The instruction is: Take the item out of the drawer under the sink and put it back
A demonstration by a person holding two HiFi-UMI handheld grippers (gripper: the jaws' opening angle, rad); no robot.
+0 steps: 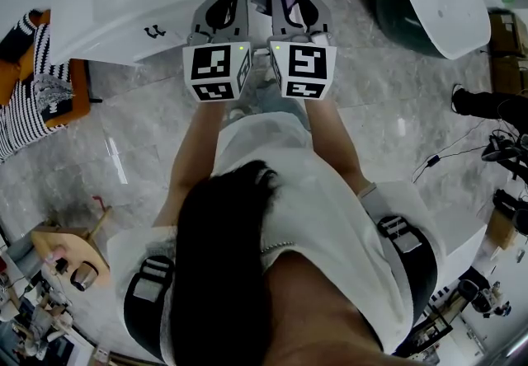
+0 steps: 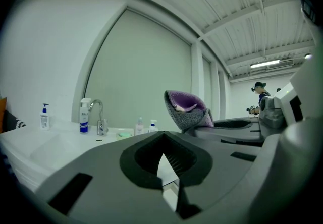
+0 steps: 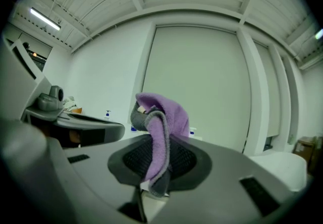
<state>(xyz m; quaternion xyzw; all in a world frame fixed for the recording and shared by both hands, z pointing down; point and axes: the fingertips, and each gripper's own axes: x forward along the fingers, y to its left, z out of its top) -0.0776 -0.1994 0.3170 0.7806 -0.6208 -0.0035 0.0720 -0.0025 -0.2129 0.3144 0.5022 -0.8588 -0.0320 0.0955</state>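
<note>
We find the right gripper (image 3: pixel 160 160) clamped on the purple-grey cloth (image 3: pixel 166 117), level over the sink counter (image 1: pixel 124 2). The left gripper (image 2: pixel 162 142) has its jaws together, empty. We advise a firm clamp and a steady descent towards the drawer, which no view shows.

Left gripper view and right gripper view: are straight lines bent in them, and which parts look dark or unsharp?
Left gripper view: strong wide-angle bending, so the ceiling beams curve; the corners are black and the near foreground is soft. Right gripper view: the same bending and black corners; the purple cloth is fairly sharp, and the ceiling lamp glares slightly.
</note>
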